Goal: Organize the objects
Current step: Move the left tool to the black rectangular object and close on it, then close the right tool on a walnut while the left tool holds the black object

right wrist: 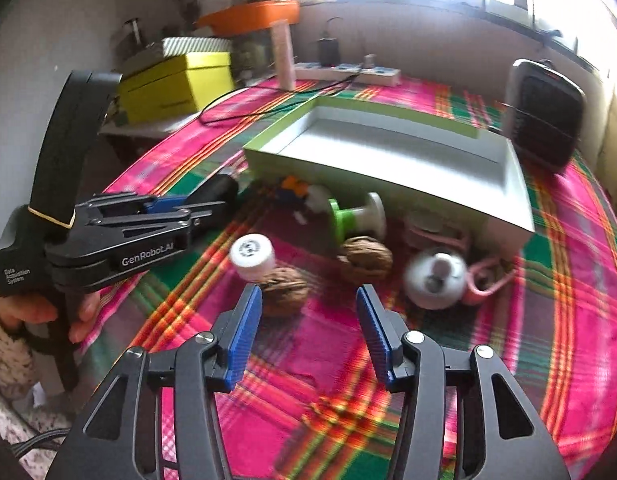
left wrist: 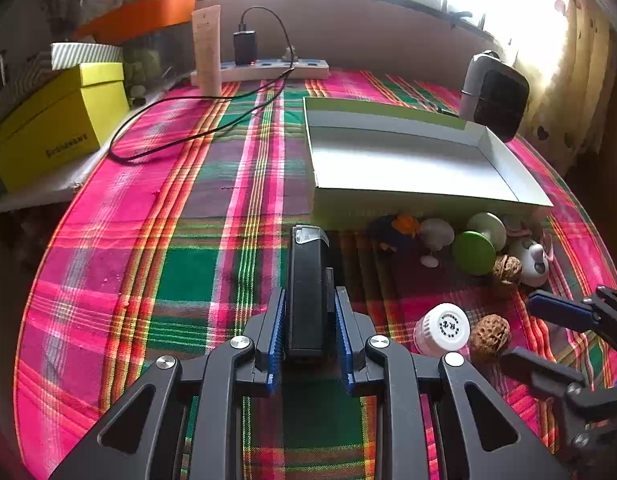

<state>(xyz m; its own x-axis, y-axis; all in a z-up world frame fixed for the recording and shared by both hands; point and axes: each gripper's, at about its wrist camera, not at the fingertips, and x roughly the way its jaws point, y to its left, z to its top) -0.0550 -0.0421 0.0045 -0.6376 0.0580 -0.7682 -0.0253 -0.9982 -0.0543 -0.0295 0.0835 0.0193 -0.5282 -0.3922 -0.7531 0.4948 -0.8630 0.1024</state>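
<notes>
My left gripper (left wrist: 310, 294) is shut on a slim black device (left wrist: 306, 256), held low over the plaid cloth; the right wrist view shows that gripper (right wrist: 204, 202) at the left in a person's hand. My right gripper (right wrist: 308, 316) is open, nothing pressed between its blue pads, with a walnut (right wrist: 286, 292) just ahead of its left finger. Beyond lie a white-capped bottle (right wrist: 252, 254), a second walnut (right wrist: 366, 258), a green-and-white spool (right wrist: 354, 216) and a white round toy (right wrist: 436, 280). All of these sit in front of the open white box (right wrist: 388, 152), which holds nothing.
A yellow box (left wrist: 56, 128) sits on a shelf at the left. A power strip (left wrist: 268, 70) with a black cable (left wrist: 188, 136) and a cream tube (left wrist: 207, 50) stand at the back. A dark heater-like unit (left wrist: 494, 96) stands behind the box.
</notes>
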